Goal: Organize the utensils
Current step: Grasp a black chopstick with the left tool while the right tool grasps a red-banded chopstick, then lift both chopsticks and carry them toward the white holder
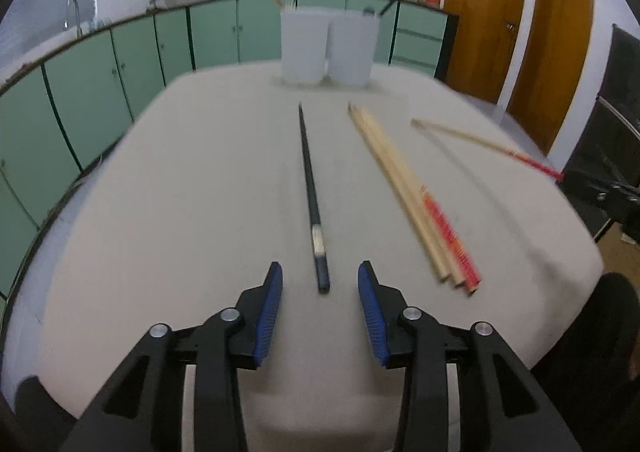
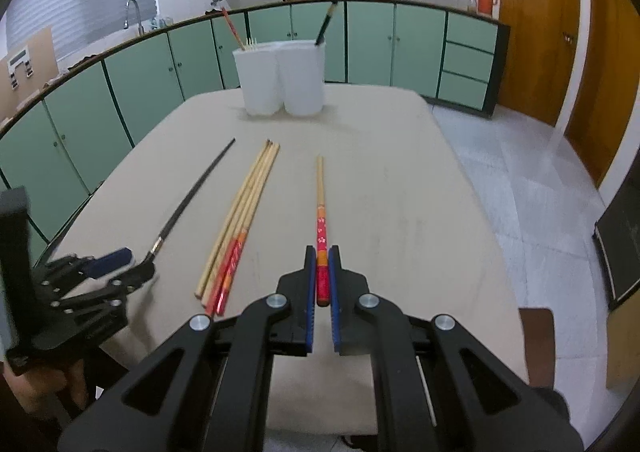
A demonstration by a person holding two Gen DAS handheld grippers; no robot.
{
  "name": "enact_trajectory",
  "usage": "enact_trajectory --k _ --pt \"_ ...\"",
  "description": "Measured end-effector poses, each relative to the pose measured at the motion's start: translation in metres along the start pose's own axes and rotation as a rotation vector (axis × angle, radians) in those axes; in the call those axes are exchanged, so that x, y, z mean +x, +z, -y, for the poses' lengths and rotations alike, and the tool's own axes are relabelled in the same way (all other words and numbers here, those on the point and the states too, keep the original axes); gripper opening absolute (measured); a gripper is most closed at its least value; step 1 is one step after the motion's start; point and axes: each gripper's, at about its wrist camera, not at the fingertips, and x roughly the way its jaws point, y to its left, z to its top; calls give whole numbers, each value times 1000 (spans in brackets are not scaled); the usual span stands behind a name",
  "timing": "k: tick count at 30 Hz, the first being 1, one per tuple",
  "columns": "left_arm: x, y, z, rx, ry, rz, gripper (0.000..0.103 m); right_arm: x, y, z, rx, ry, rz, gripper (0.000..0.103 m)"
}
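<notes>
Pinching the red-handled wooden chopstick, the right gripper works while the left gripper, spread, straddles the black chopstick; three wooden chopsticks remain at ten o'clock, two white cups partly filled.

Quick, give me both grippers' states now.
Left gripper: open, straddling the black chopstick.
Right gripper: shut on the red-handled chopstick.

My right gripper clamps the red-handled chopstick, which points toward twelve o'clock. At ten o'clock my left gripper straddles the black chopstick.
</notes>
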Motion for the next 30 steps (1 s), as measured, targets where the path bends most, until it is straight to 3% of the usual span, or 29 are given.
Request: enact_trajectory --k 7,9,11,17,30 --pt "15 7 6 4 22 44 43 7 -7 5 31 13 -13 5" --pt "17 9 4 -7 12 52 19 7 -7 5 34 16 -7 5" --pt "14 9 1 -24 11 52 7 6 -6 5 33 15 0 5" --pt "0 15 -8 -71 -2 20 7 -1 2 6 23 15 21 5" --pt "-81 92 -20 -36 -7 137 7 -38 74 2 -92 8 100 5"
